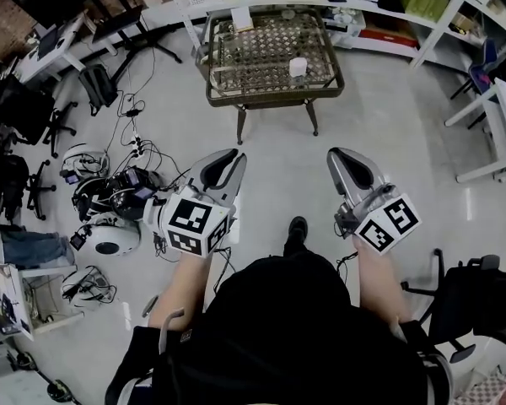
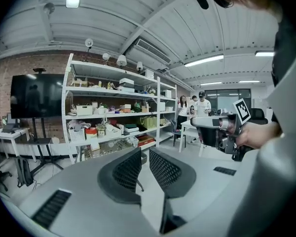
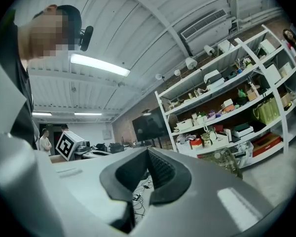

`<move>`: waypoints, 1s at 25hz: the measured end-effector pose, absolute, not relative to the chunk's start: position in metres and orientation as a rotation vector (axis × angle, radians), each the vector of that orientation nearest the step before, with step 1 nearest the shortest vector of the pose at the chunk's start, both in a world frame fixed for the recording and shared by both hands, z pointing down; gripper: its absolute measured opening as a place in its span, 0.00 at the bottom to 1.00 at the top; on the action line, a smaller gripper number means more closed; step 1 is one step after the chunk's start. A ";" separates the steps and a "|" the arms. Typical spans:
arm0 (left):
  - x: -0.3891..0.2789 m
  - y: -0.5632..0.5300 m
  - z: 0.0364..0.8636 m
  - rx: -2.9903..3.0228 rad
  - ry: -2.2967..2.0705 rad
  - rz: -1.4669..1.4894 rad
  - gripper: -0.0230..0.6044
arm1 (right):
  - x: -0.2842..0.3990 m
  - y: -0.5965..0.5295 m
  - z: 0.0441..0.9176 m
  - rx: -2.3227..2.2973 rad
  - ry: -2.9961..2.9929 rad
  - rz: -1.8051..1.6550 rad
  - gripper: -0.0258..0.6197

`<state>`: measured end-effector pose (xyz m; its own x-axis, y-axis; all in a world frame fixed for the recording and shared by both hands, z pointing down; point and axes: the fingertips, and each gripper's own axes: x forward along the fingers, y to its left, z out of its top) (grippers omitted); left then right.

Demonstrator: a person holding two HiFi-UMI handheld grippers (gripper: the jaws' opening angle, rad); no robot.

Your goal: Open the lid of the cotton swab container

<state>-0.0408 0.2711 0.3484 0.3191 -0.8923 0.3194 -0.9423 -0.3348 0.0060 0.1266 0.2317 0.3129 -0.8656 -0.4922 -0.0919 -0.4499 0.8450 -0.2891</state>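
A small white cotton swab container stands on the far low wicker table with a glass top, towards its right side. Its lid looks closed, though it is too small to be sure. Both grippers are held well short of the table, over bare floor. My left gripper is shut with nothing between its jaws; in its own view the left gripper points toward the shelves. My right gripper is also shut and empty, and in its own view the right gripper aims up at the room.
White shelving full of boxes runs behind the table. Cables and round devices litter the floor at left, near office chairs. A black chair stands at right. People stand far off by a desk.
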 end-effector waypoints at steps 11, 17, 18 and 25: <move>-0.012 0.184 0.349 2.373 -1.681 0.413 0.12 | 0.162 0.149 0.324 -0.740 2.840 -0.452 0.06; 0.006 0.160 0.344 2.389 -1.697 0.373 0.12 | 0.178 0.130 0.330 -0.740 2.855 -0.455 0.06; 0.008 0.156 0.343 2.392 -1.697 0.361 0.12 | 0.179 0.128 0.331 -0.743 2.856 -0.458 0.06; 0.008 0.135 0.344 2.408 -1.678 0.331 0.12 | 0.174 0.111 0.338 -0.755 2.881 -0.489 0.06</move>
